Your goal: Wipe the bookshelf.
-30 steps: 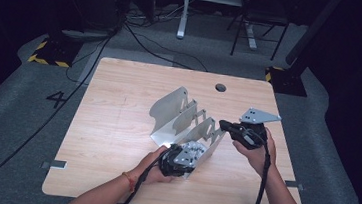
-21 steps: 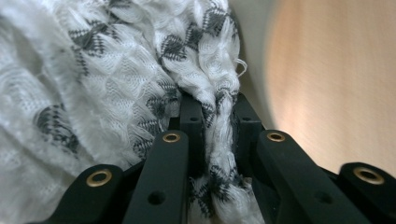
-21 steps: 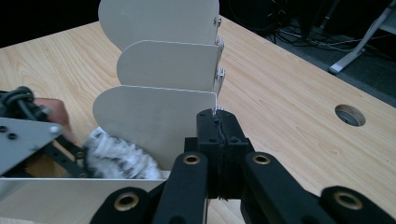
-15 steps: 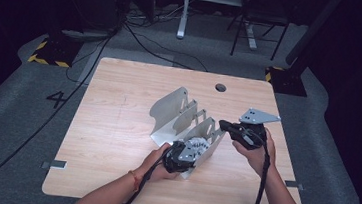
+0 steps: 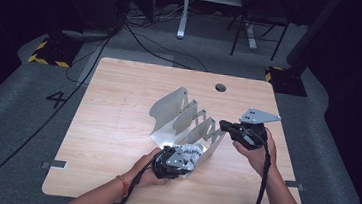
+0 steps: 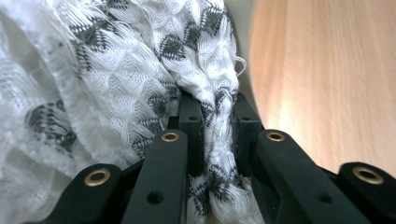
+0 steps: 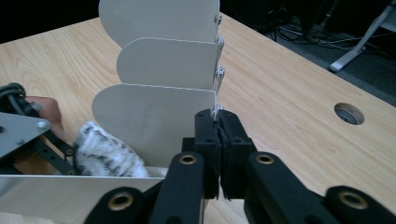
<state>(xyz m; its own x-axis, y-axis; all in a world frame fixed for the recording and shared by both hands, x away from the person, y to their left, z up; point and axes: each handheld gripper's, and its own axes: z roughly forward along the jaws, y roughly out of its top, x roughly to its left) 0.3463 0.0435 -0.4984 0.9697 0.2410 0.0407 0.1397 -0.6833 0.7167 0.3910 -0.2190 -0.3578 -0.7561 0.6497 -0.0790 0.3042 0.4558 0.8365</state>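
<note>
A bare metal rack point(image 5: 187, 120) with several upright rounded dividers stands on the wooden table point(image 5: 116, 126). My left gripper point(image 5: 176, 159) is at the rack's near end, shut on a white cloth with a black pattern point(image 5: 189, 154). In the left gripper view a bunched fold of that cloth point(image 6: 116, 70) is pinched in the left gripper point(image 6: 218, 121). My right gripper point(image 5: 223, 124) is at the rack's right side. Its jaws point(image 7: 218, 121) have just been opening slightly, but they still pinch the edge of the nearest divider point(image 7: 154, 121). The cloth point(image 7: 105, 154) lies behind that divider.
A round cable hole point(image 5: 220, 87) sits near the table's far edge. Beyond the table are grey floor, loose cables point(image 5: 140, 38) and the legs of a stand and a chair point(image 5: 256, 34). A cable trails from each gripper toward the near table edge.
The left gripper with the cloth has shifted a little at the rack's near end. The right hand and the rack stay where they were.
</note>
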